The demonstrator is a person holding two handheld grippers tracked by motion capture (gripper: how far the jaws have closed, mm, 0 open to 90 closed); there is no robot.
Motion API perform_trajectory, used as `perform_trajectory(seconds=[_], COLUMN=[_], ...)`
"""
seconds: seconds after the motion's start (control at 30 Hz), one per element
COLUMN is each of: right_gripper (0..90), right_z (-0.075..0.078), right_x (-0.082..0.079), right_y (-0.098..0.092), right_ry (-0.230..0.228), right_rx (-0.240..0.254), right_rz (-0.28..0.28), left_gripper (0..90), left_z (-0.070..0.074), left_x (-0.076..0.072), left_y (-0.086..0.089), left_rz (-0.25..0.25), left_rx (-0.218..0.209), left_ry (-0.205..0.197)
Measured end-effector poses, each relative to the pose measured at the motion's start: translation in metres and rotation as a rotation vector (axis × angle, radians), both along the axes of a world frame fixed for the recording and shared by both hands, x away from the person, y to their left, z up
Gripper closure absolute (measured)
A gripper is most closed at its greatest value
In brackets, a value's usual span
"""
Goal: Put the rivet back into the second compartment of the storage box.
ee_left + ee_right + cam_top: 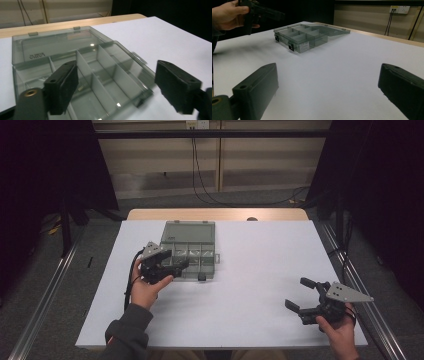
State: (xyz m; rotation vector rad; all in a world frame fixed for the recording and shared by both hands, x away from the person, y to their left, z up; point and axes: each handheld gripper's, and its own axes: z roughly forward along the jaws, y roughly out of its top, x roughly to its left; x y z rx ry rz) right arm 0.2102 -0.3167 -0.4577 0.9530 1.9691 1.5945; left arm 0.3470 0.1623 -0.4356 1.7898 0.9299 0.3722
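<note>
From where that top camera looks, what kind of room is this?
Probably a lab recording station, not a home: a white-topped table ringed by black curtains, metal rails along the floor, and cables running to wall sockets.

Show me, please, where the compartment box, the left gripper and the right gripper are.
compartment box [192, 251], high view, on its divided tray.
left gripper [181, 265], high view, between its fingertips.
right gripper [298, 295], high view, between its fingertips.
</note>
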Motion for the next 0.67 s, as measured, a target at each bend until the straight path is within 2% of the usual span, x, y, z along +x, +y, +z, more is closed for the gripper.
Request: perform_trajectory(seconds=[0.23,0.33,0.37,0.43,0.5,0.67], right_gripper=[2.6,2.6,2.6,2.6,2.6,2.7], right_z=[0.000,0.000,0.000,0.000,0.000,0.000], right_x=[0.000,0.000,0.000,0.000,0.000,0.001], right_y=[-0.001,-0.001,-0.001,0.000,0.000,0.002], right_ry=[-0.003,-0.002,-0.003,-0.001,-0.003,-0.003], right_rx=[0.002,0.000,-0.001,-0.001,-0.001,-0.002], right_rz=[-0.005,-0.005,-0.005,-0.004,-0.004,-0.001], left_gripper=[11.4,9.0,8.7,7.1,6.5,5.2], left_z=[-0.003,-0.006,-0.008,-0.011,-0.011,-0.012], left_x=[-0.036,-0.052,-0.056,-0.062,-0.065,-0.067], left_y=[0.013,0.022,0.025,0.032,0.037,0.041], left_rz=[-0.030,-0.030,-0.027,-0.020,-0.016,-0.009], left_rx=[-0.025,-0.061,-0.060,-0.080,-0.077,-0.099], left_ry=[-0.045,-0.069,-0.083,-0.089,-0.105,-0.096])
